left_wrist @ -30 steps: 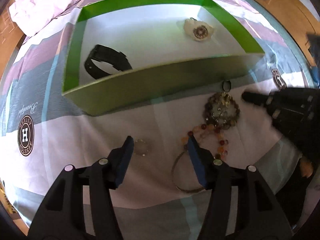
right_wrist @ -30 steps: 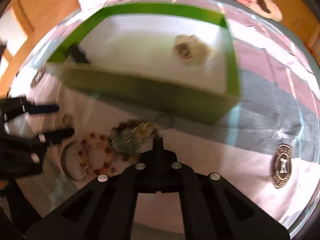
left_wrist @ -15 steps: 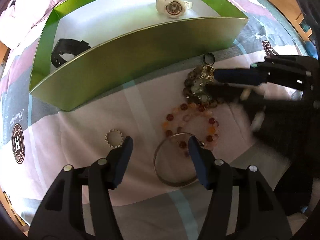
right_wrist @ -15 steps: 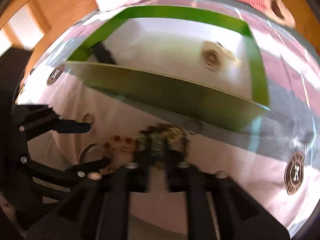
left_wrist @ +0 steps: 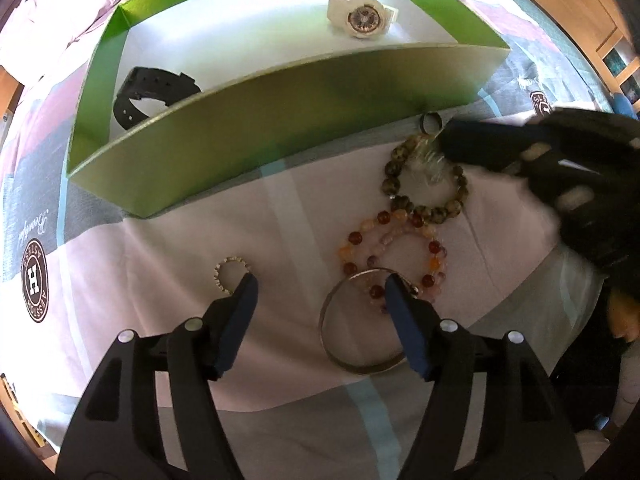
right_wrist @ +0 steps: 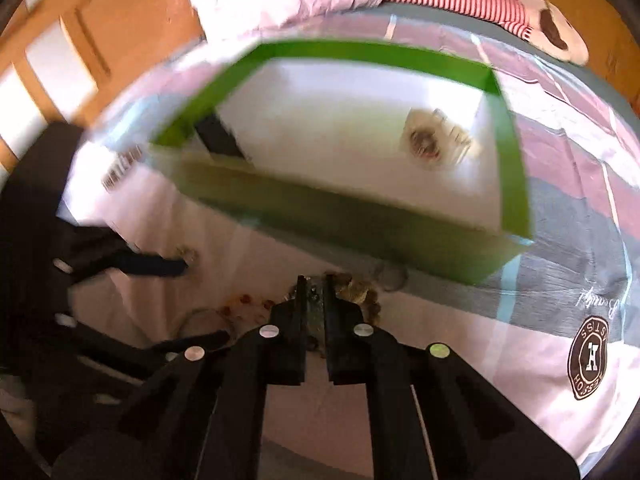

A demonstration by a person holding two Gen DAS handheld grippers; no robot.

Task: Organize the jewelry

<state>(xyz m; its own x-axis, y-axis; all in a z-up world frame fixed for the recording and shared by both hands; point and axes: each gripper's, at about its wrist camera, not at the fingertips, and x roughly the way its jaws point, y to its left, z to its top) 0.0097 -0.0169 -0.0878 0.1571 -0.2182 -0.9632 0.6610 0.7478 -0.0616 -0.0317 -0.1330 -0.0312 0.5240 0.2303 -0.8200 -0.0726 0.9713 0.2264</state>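
A: What lies on the bedspread (left_wrist: 168, 240), going left to right?
B: A round brown crest printed with an H (left_wrist: 35, 276), then a small toothed ring (left_wrist: 229, 274) by the left tongs (left_wrist: 320, 292), whose jaws are opening with nothing between them. Next a plain metal bangle (left_wrist: 352, 356), a bracelet of glossy red and orange beads (left_wrist: 394, 254), and a speckled dark bead bracelet (left_wrist: 424, 192).
A: And the right tongs (right_wrist: 315, 286)?
B: Clenched on a pale clustered piece at that speckled bracelet, near the box front.
A: The green box (left_wrist: 280, 120)?
B: Cardboard, white floor; a black strap watch (left_wrist: 152, 94) left, a white round-faced watch (left_wrist: 362, 18) right.
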